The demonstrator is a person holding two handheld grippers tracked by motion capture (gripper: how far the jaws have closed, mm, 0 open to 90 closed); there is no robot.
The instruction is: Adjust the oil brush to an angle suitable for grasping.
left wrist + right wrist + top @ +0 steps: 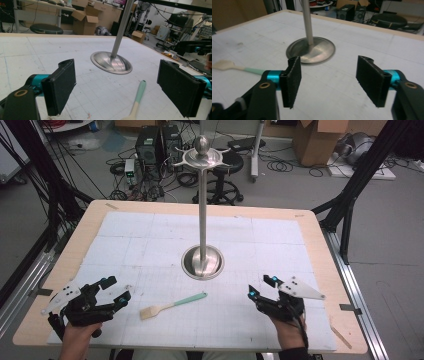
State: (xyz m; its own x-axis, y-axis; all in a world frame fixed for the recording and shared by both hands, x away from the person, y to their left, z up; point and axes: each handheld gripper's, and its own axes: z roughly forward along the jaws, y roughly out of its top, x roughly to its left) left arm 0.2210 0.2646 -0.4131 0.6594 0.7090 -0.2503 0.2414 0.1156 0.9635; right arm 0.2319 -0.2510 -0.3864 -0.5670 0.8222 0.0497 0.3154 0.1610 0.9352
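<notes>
Thing in hand: a small pastry brush with a mint-green handle and pale bristle head, lying flat on the worktop between the two claws, just in front of the metal stand's round base.
Lie of the brush: bristle end toward the person's left, handle tip pointing toward the stand; it touches neither claw.
Left claw: jaws spread apart, nothing between them; in the left gripper view the brush handle lies on the worktop ahead, between the two pads and nearer the right one.
Right claw: jaws wide apart and empty; in the right gripper view the brush lies off to the left, partly behind the claw's left jaw.
Weight: likely very light; a slight nudge would slide or spin it on the smooth sheet.
Stiffness: the handle looks rigid, the bristles soft and yielding.
Surface: the handle looks smooth, possibly slippery, and lies low against the sheet.
Where to grip: across the green handle near its middle, pads on either side, not on the bristles.
Risk: the thin handle may roll or slip out as the pads meet.
</notes>
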